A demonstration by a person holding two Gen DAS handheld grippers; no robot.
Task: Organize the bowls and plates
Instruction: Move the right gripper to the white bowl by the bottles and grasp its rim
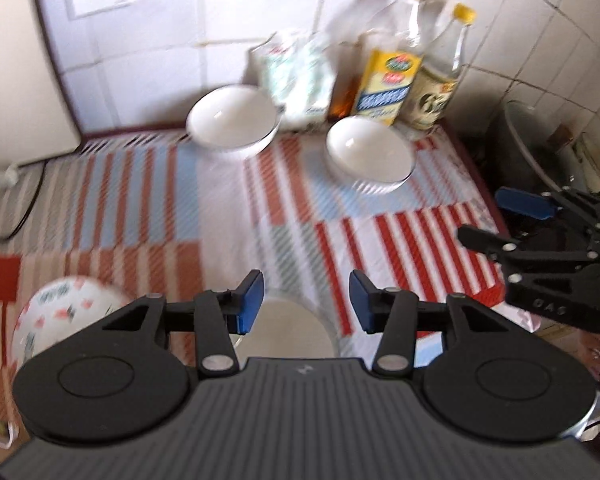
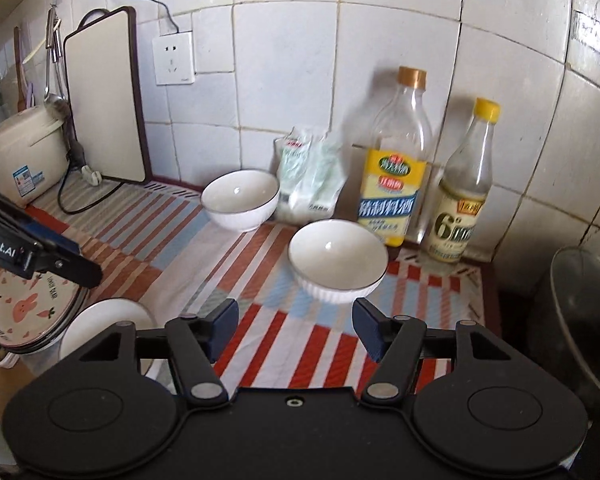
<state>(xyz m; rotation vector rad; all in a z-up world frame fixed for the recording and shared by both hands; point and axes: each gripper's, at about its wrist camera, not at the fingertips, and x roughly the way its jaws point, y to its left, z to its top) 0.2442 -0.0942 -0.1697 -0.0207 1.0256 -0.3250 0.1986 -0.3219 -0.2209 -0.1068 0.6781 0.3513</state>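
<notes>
Barely started imo: both white bowls, far bowl (image 2: 240, 199) at 11 and near bowl (image 2: 337, 260) at 12, unstacked; left tool (image 1: 306, 300) & right tool (image 2: 296, 330) released, nothing held.

Both claws hover with jaws spread wide and nothing between them: the left claw (image 1: 306, 298) nearer, the right claw (image 2: 296, 330) off to its right.

Left wrist view: above the counter's front edge, angled down and forward toward the tiled back wall (image 1: 148, 80), close over the striped cloth (image 1: 228, 216).
Right wrist view: same front edge, further right, facing the back wall, slightly higher.
Shared: two white bowls (image 1: 233, 120) (image 2: 338, 260), bottles (image 2: 396, 160), cloth's rear half.
</notes>
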